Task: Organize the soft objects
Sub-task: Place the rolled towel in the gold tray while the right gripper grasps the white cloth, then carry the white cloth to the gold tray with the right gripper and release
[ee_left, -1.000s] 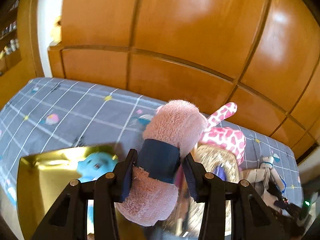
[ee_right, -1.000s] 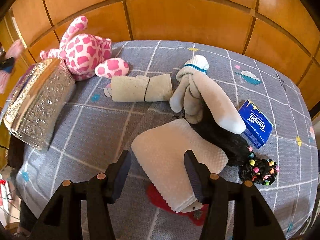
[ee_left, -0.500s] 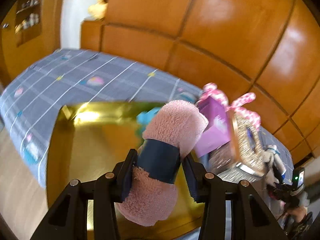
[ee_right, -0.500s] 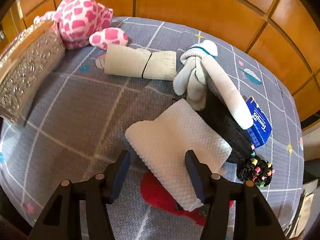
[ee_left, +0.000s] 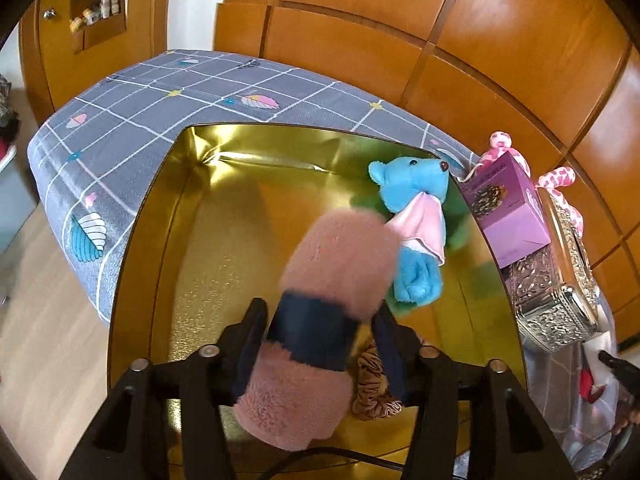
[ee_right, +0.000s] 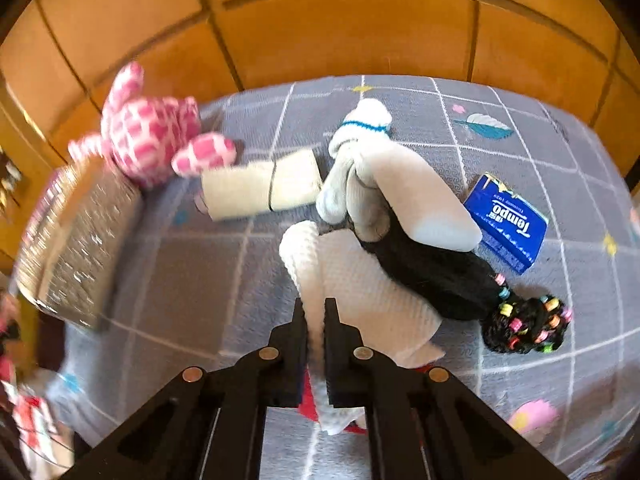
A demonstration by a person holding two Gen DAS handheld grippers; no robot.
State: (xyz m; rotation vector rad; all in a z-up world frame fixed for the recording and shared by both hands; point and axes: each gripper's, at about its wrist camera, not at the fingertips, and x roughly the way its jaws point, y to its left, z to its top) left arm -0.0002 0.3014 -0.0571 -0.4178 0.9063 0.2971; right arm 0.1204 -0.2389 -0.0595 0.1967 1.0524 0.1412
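- The bed [ee_left: 132, 104] had a grey cover with white lines and little leaves, and it stood by a brown wooden wall [ee_right: 320, 28]
- A big shiny gold box [ee_left: 224, 248] sat on the bed with its top open
- A silver box [ee_left: 552, 304] with bumpy patterns stood just beside the gold box, and a purple box [ee_left: 508, 208] sat on it
- A pink spotted plush toy [ee_right: 148, 136] lay by the wall, near the silver box
- A white waffle towel [ee_right: 360, 284] lay on the bed, touching a white plush dog [ee_right: 384, 184] with long ears
- The right gripper [ee_right: 316, 320] was pinched tight on the edge of the white waffle towel, its jaws having just closed on it
- A rolled pink fuzzy towel [ee_left: 324, 320] with a dark blue band was above the gold box, between the jaws of the left gripper [ee_left: 322, 332]
- The left gripper's jaws had just been opening, and the right side showed a small gap from the roll
- A blue teddy bear [ee_left: 416, 220] with a pink scarf lay inside the gold box
- A rolled tan cloth [ee_right: 260, 188] lay beside the dog
- A blue Tempo tissue pack [ee_right: 508, 220] lay near the dog
- A brown scrunchie [ee_left: 372, 384] lay in the gold box
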